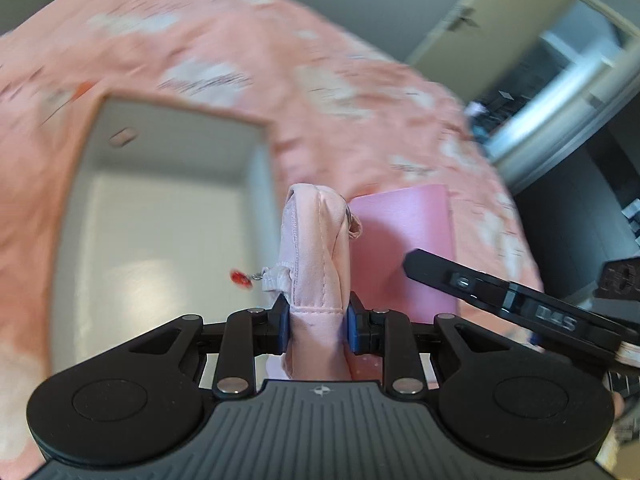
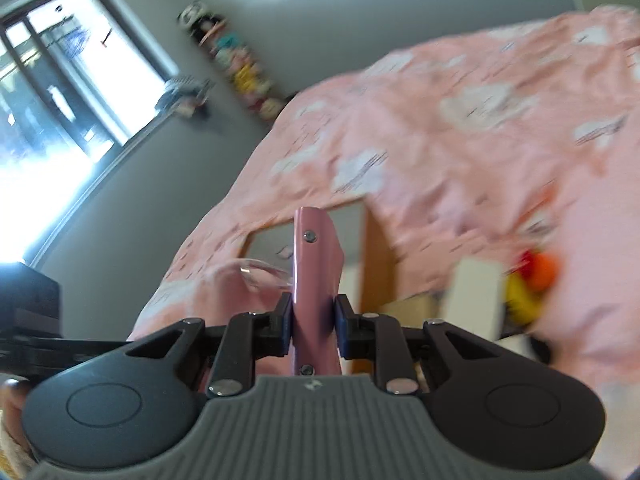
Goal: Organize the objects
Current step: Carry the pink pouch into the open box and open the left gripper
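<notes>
Item, in transit: our left gripper [image 1: 316, 316] clamps a pink pouch [image 1: 316, 248] beside the grey box [image 1: 160, 208], our right gripper [image 2: 314, 318] pinches a pink case [image 2: 316, 264]; lower both squarely, then release.
</notes>
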`<state>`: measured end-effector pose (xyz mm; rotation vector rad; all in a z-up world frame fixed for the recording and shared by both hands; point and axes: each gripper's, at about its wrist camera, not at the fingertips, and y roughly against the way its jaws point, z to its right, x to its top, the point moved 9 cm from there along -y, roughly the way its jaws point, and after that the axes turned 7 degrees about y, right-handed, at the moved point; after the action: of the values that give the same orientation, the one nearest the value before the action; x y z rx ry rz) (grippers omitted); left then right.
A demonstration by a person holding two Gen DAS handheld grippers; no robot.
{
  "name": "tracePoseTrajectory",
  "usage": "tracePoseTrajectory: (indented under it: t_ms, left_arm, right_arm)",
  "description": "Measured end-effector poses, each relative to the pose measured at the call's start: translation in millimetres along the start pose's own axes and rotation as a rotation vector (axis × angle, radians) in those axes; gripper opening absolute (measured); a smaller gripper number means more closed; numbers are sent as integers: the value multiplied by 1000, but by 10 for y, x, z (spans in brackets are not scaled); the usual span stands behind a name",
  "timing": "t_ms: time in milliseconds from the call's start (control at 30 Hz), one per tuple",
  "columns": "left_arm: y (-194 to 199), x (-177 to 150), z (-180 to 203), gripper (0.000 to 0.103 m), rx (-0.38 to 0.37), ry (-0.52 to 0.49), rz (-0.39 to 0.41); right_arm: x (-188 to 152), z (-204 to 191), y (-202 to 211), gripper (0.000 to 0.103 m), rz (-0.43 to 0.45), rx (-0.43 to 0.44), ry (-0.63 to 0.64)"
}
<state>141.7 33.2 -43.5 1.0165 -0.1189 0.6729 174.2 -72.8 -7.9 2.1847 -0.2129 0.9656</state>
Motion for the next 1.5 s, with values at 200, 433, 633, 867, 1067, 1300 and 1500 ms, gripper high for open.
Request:
tracePoseTrajectory:
  t_ms: [200,433,633,867,1067,1300,1500]
  left_arm:
    - [-246,61,-440,30,60,55,-79]
    - [-626,-34,-736,31,136,75,-143]
    - [-842,-134,-879,31,117,152,-201]
    - [-890,-249,-1048,31,110,181,-230]
    - [-881,-248,-1068,31,115,181,-231]
    - [-925,-277,-791,32,136,73,-244]
    - [-1052,-304,-700,40,218,16,-263]
  right_arm:
    - [-316,-178,-672,22,-201,-47,43]
    - [-592,-85,-965,23,-294,-149,98]
    - [-720,-50,-1121,23,-375,-180,111]
    - [-770,-4,-1156,27,-407,-187,112]
    - [-662,-16,-1001,40,-347,-174,102]
    - [-235,165,-590,50,-133,-289,124]
    - [-270,433,-644,51,-162,-286,19]
